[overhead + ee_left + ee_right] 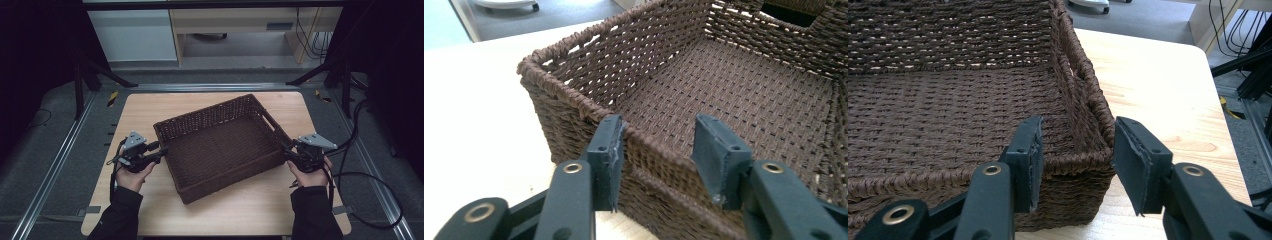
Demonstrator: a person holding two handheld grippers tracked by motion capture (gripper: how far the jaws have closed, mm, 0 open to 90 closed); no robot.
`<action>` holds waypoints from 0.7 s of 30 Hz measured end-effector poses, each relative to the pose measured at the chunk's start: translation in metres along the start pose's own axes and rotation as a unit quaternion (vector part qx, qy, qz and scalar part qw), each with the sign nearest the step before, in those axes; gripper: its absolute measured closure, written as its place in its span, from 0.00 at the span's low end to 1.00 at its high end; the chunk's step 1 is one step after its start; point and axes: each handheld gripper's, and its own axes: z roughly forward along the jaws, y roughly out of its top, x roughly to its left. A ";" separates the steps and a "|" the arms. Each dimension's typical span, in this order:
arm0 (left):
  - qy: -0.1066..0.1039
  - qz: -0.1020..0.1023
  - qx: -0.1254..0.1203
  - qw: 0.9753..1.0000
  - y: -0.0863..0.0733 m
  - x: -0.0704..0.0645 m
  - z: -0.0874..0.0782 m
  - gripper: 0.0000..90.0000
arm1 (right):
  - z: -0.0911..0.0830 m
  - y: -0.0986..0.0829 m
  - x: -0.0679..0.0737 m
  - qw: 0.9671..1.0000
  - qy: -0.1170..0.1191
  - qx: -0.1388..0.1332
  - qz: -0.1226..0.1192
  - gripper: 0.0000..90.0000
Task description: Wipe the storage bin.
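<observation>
Basket (220, 145) rim between spread jaws

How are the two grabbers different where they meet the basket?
The left gripper sits over a side wall of the basket, near a corner; the right gripper sits at the opposite corner. The left one is tipped more sideways than the right. Both are open, jaws either side of the rim.

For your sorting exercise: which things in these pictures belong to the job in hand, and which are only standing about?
In the job:
woven basket
left gripper, jaws open astride the basket's rim
right gripper, jaws open at a basket corner

Standing about:
table, which bears the basket
pale cabinet behind
</observation>
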 end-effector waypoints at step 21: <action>0.011 0.019 -0.004 1.000 -0.005 -0.020 -0.011 0.60 | 0.009 -0.004 0.008 0.999 0.026 -0.012 0.028 0.37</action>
